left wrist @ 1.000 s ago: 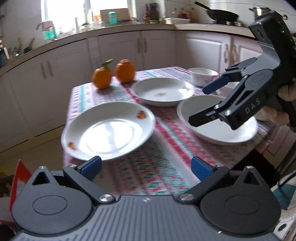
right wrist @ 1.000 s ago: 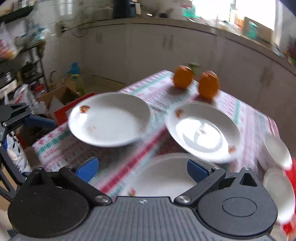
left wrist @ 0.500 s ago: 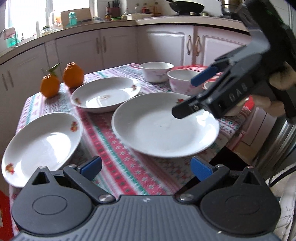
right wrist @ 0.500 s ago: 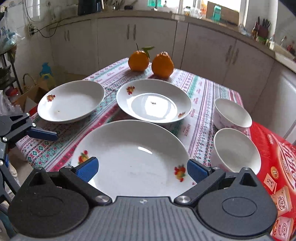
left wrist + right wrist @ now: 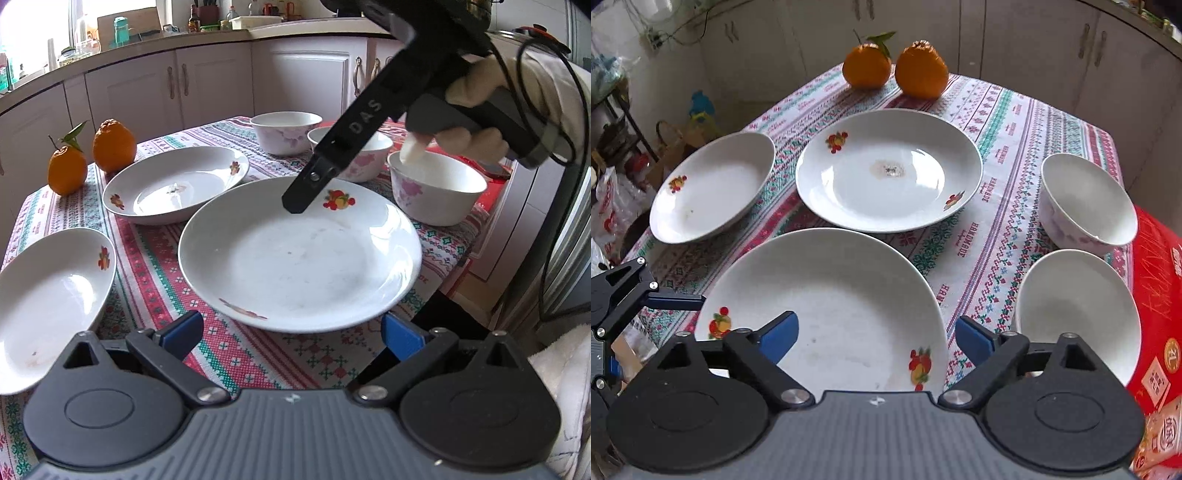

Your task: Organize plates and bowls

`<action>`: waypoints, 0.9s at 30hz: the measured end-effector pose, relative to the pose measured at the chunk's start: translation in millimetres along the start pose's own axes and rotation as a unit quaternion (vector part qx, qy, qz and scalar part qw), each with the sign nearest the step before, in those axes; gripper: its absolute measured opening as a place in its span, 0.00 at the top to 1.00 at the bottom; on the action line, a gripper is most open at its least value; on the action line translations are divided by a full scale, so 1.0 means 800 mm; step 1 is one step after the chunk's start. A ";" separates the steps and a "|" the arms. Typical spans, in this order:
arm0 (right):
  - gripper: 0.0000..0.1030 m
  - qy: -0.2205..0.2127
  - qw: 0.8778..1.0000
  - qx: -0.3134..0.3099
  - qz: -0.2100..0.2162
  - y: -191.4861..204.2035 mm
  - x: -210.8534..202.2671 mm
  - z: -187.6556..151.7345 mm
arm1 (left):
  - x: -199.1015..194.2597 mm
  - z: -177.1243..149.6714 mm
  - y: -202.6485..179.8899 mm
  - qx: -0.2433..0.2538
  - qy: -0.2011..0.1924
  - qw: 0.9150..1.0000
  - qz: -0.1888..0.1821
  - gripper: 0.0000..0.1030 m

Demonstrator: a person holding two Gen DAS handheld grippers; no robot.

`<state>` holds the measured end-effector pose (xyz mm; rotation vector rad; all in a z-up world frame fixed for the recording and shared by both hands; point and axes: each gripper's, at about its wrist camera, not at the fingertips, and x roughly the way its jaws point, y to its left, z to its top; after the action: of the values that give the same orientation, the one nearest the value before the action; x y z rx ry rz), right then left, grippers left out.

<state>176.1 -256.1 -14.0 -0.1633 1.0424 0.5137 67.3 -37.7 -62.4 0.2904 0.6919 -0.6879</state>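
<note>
Three white plates with fruit prints lie on the patterned tablecloth. The large near plate [image 5: 299,254] [image 5: 827,306] lies between both grippers. A middle plate [image 5: 173,184] [image 5: 886,170] lies behind it and a smaller deep plate [image 5: 48,302] [image 5: 709,188] at the left. Three white bowls with pink flowers [image 5: 284,131] [image 5: 365,155] [image 5: 436,192] stand at the right; two show in the right wrist view [image 5: 1086,199] [image 5: 1075,306]. My left gripper [image 5: 291,332] is open at the large plate's near rim. My right gripper [image 5: 875,336] is open above that plate.
Two oranges [image 5: 114,144] [image 5: 66,170] sit at the table's far end. A red printed box [image 5: 1156,314] lies under the bowls at the right. White cabinets [image 5: 214,85] run behind the table. Bags and clutter [image 5: 613,192] lie on the floor at the left.
Both grippers have swung toward the large plate and come closer to it. The right gripper now hangs over its far rim. Both stay open.
</note>
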 end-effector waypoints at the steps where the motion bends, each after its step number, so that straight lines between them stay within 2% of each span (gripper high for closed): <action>1: 0.14 0.006 1.000 -0.003 -0.001 -0.001 0.004 0.002 | 0.002 0.000 0.000 -0.001 0.001 1.000 0.001 0.01; 4: 0.21 0.018 1.000 0.000 -0.001 -0.008 0.014 0.007 | 0.005 0.002 0.001 -0.001 0.002 1.000 -0.003 0.01; 10: 0.24 0.027 0.999 0.012 0.011 -0.018 0.028 0.011 | 0.006 0.004 0.000 0.002 0.001 1.000 -0.013 0.01; 27: 0.24 0.036 0.998 0.023 0.039 -0.018 0.028 0.015 | 0.009 0.006 0.004 -0.001 0.012 1.000 -0.020 0.02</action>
<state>201.3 -256.9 -29.0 -0.1002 1.1326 0.5578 75.9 -40.6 -63.8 0.2832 0.7229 -0.7223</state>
